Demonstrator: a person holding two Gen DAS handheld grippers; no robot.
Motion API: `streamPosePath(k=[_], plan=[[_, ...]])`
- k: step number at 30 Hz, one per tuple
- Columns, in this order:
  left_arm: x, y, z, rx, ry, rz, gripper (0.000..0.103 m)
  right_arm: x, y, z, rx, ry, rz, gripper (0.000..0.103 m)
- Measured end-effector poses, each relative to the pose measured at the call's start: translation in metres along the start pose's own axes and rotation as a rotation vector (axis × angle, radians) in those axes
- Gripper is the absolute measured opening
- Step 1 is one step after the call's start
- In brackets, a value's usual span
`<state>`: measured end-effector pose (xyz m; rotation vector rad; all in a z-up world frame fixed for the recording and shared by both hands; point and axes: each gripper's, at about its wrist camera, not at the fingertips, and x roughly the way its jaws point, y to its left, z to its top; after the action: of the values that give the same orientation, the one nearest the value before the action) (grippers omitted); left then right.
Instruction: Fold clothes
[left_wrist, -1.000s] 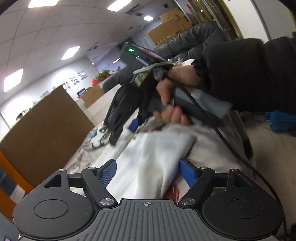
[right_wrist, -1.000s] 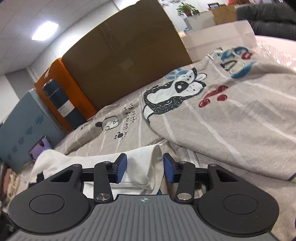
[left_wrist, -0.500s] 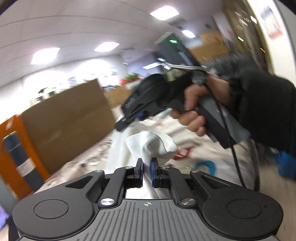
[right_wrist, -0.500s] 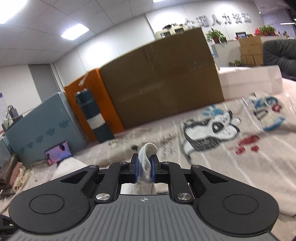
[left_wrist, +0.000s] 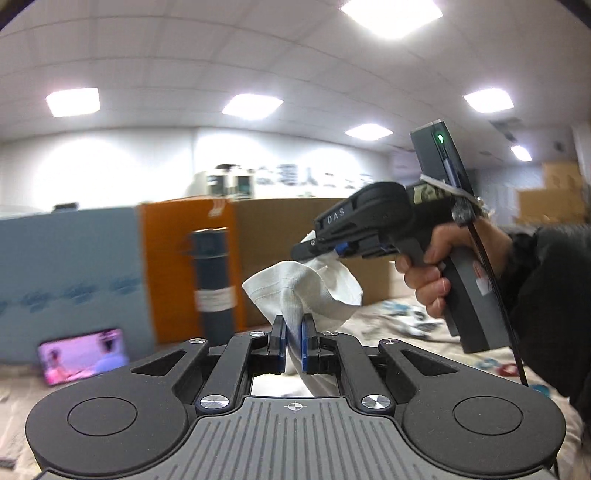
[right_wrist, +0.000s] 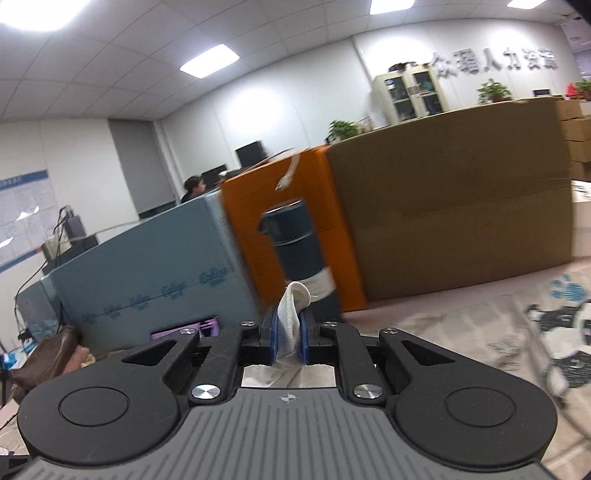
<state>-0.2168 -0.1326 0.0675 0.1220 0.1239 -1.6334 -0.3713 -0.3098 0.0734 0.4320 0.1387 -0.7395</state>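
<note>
White cotton garment (left_wrist: 295, 288), soft knit, stitched hem: lifted in the air, pinched at two points. Left claw (left_wrist: 293, 345) clamps one bunched fold; right claw (right_wrist: 287, 339) clamps another, apparently to shake the cloth out or carry it over. Beneath: grey printed bedsheet with cartoon dog motifs (right_wrist: 554, 325). Behind: brown cardboard box (right_wrist: 443, 229), orange panel (right_wrist: 258, 221), office room.
</note>
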Motion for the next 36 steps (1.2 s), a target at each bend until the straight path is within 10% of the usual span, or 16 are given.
streamPosePath(k=[14,19,23,25,29,36], plan=[[-0.021,0.128,-0.065,-0.541,0.275,0.045,0.007,0.166,0.100,-0.059,-0.193,0.393,-0.101,0.012],[-0.026,0.138,-0.079,-0.614,0.309,0.011,0.008,0.169,0.099,-0.054,-0.127,0.355,-0.058,0.057],[-0.029,0.150,-0.083,-0.676,0.309,-0.048,0.009,0.156,0.090,-0.045,-0.092,0.332,-0.006,0.062],[-0.032,0.156,-0.085,-0.705,0.299,-0.074,0.015,0.149,0.083,-0.041,-0.059,0.354,0.037,0.067],[-0.040,0.156,-0.085,-0.711,0.257,-0.062,0.060,0.133,0.079,-0.042,-0.057,0.371,0.081,0.076],[-0.035,0.149,-0.085,-0.613,0.263,0.100,0.064,0.137,0.079,-0.066,-0.016,0.498,0.212,0.079]])
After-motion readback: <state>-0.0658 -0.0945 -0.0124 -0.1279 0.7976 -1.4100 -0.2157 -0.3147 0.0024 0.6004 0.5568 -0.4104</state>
